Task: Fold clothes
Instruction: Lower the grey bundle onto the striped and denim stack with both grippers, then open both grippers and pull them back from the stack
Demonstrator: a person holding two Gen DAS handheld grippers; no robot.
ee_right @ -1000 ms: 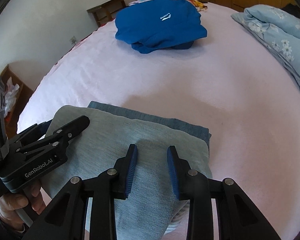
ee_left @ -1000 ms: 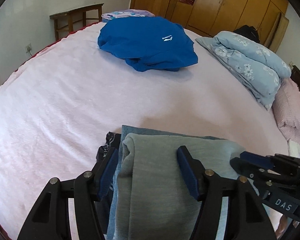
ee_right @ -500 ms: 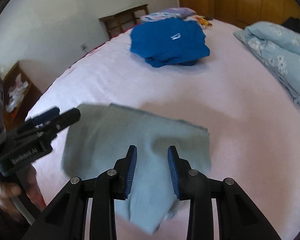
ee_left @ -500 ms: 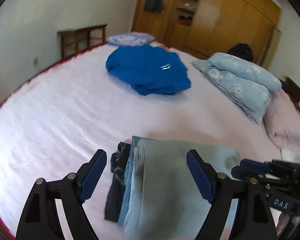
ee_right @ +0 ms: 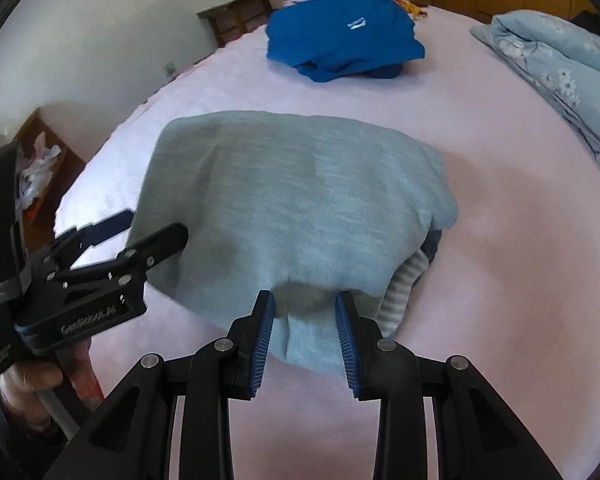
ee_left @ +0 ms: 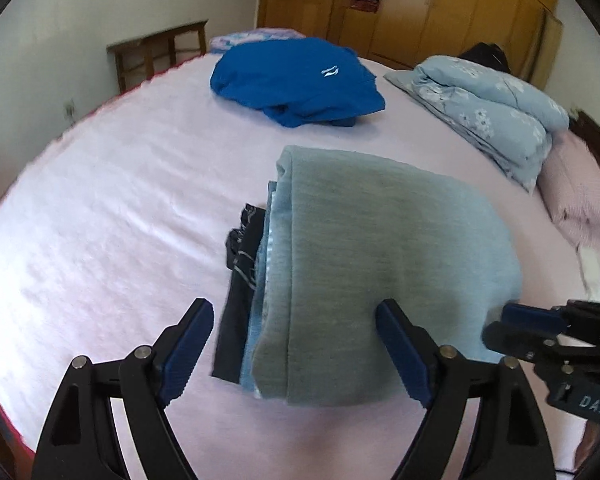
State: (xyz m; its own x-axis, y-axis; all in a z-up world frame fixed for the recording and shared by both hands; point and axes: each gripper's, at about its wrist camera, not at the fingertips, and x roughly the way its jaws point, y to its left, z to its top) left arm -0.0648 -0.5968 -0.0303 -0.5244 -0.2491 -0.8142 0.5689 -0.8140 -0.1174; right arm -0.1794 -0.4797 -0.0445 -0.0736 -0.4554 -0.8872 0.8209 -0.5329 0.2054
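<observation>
A folded grey-blue garment [ee_left: 384,248] lies on top of a small pile of folded clothes on the pink bed [ee_left: 112,208]; darker and striped pieces show under it. It also shows in the right wrist view [ee_right: 296,200]. My left gripper [ee_left: 296,348] is wide open, its jaws on either side of the pile's near end, holding nothing. My right gripper [ee_right: 305,330] is open at the garment's near edge, which lies between the jaws without being pinched. Each gripper shows in the other's view: the right one [ee_left: 540,322], the left one [ee_right: 136,236].
A crumpled blue shirt [ee_left: 296,80] lies farther back on the bed. A light blue floral duvet [ee_left: 484,108] and a pink pillow [ee_left: 580,196] are at the right. A wooden rack [ee_left: 160,52] and wardrobes [ee_left: 420,4] stand behind. A box of clutter [ee_right: 36,172] sits beside the bed's left edge.
Both grippers have drawn back from the pile. The left jaws opened wide and let go of the grey garment. The pile now lies farther ahead on the bed.
</observation>
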